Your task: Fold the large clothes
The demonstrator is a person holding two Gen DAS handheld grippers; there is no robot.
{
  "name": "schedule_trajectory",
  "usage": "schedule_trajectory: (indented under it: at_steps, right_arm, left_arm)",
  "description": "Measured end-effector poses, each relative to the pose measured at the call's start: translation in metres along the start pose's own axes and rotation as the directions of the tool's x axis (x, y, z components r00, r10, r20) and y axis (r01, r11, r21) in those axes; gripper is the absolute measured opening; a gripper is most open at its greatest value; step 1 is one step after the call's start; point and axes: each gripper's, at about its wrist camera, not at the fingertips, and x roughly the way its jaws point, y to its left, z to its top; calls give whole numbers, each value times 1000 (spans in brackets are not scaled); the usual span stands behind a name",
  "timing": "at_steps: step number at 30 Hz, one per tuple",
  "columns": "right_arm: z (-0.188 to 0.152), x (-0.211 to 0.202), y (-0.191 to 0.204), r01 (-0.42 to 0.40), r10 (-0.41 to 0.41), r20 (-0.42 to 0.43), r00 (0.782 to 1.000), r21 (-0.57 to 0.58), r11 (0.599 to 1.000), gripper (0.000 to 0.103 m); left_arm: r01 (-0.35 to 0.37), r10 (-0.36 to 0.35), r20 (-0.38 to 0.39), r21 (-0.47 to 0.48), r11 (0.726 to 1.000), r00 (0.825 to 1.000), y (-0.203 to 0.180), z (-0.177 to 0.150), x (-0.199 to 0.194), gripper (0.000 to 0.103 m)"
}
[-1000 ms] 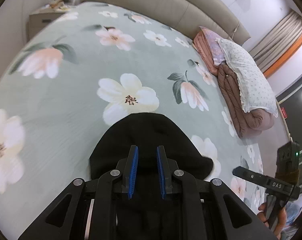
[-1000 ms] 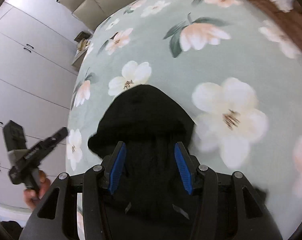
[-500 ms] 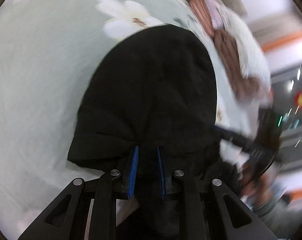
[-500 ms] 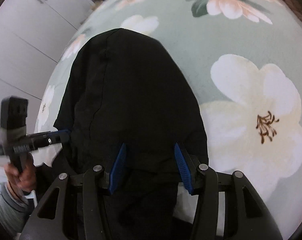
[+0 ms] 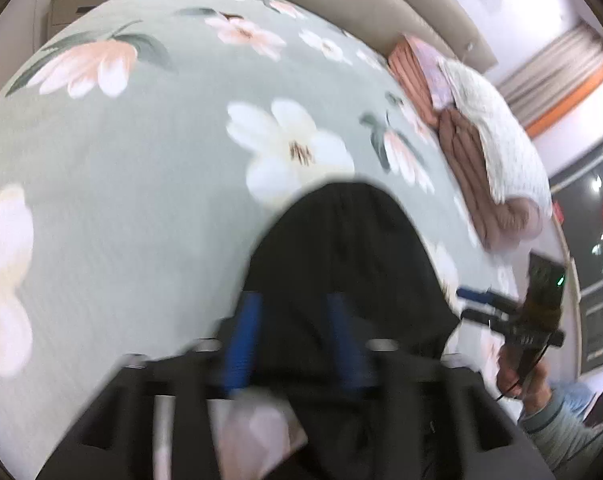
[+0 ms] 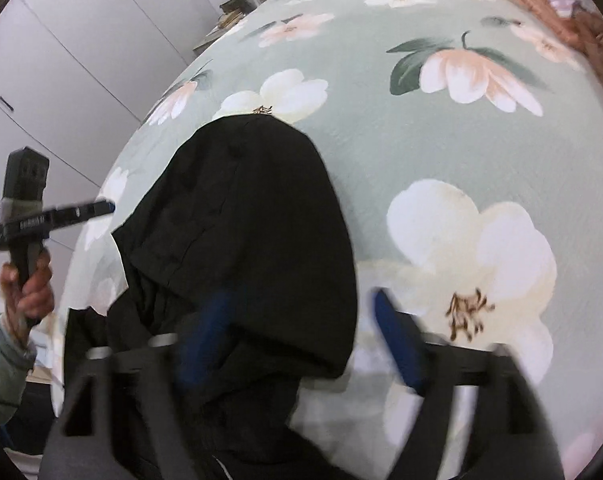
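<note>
A: The left tool is shown from its own camera with 2 blue fingers parted, and black cloth is seen in the gap. Is anything gripped?

B: That cannot be told. The view is blurred, and the black garment lies under and between the fingers without a clear pinch being shown. The right tool is seen with its fingers spread wide; 1 finger is over the garment, the other over the floral bedspread, so nothing appears to be held there.

A: Where is the garment placed?

B: It is laid on the bed, near the edge closest to the person, with its rounded hood pointed toward the middle of the bedspread. A dark fold is seen hanging off the near edge in the right view.

A: Why might it be set that way?

B: It is judged that the bed is used as a broad, soft place to spread a large item flat, with the body kept close so both tools can reach it. Folded bedding and a pillow are stacked well apart, at the far side.

A: And the tools' positions?

B: Each is held at 1 side of the garment, probably so its width can be managed evenly.
</note>
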Motion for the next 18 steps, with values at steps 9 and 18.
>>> schedule_trajectory:
  at_steps: [9, 18]
  right_arm:
    - [22, 62, -14, -114, 115, -78, 990, 18, 993, 67]
    - [27, 52, 34, -8, 8, -3, 1000, -138, 990, 35]
  left_arm:
    - [147, -161, -212, -80, 986, 964, 25, 24, 83, 58]
    - [72, -69, -38, 102, 992, 997, -9, -1, 51, 13]
